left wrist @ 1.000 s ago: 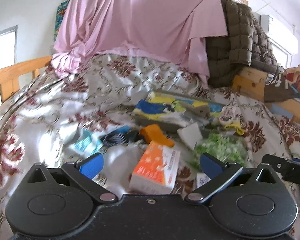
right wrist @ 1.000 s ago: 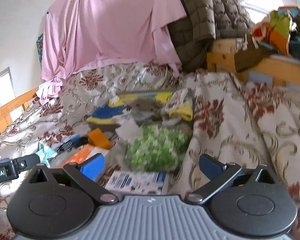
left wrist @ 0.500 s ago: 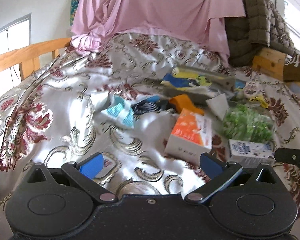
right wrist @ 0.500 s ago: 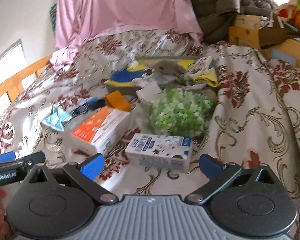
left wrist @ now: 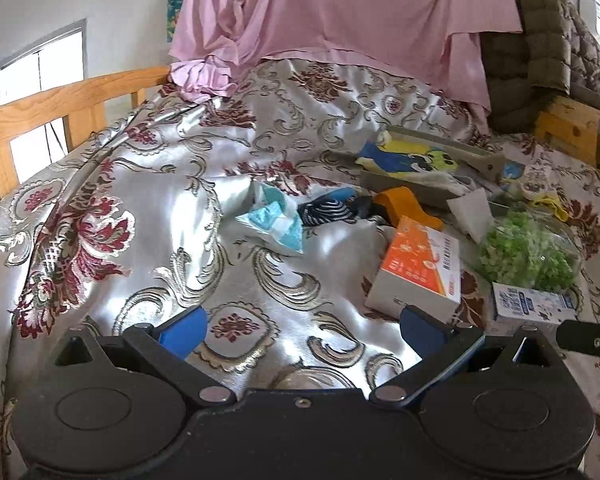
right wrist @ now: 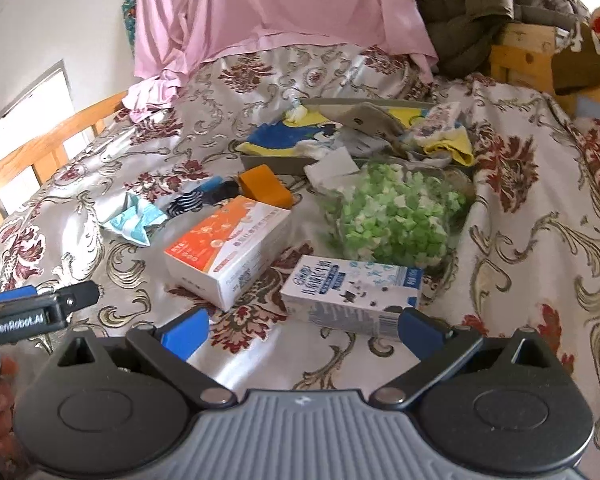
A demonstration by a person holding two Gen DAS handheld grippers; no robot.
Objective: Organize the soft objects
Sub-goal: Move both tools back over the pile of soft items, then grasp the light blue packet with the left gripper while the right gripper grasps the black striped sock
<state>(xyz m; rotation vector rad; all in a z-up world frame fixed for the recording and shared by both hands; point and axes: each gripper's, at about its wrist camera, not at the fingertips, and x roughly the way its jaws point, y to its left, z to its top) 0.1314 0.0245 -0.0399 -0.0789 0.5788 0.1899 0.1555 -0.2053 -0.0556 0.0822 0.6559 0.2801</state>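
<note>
Soft things lie scattered on the flowered bedspread (left wrist: 148,208): a light blue cloth (left wrist: 274,222) (right wrist: 134,220), a dark striped sock (left wrist: 330,208) (right wrist: 198,198), an orange sponge (left wrist: 406,204) (right wrist: 264,186), a bag of green foam bits (left wrist: 526,250) (right wrist: 396,216). A grey tray (left wrist: 428,190) (right wrist: 284,162) holds blue-yellow cloths. My left gripper (left wrist: 304,330) is open and empty over bare bedspread. My right gripper (right wrist: 302,328) is open and empty, just short of the blue-white carton (right wrist: 352,292).
An orange-white box (left wrist: 418,268) (right wrist: 230,246) lies in the middle; the carton also shows in the left wrist view (left wrist: 530,306). A pink sheet (left wrist: 340,12) and brown quilt (left wrist: 540,40) hang behind. A wooden bed rail (left wrist: 60,108) runs on the left.
Both grippers have drawn back and up from the pile, so the objects look farther away. The left gripper's view has swung left over the bare bedspread. Both stayed open.
</note>
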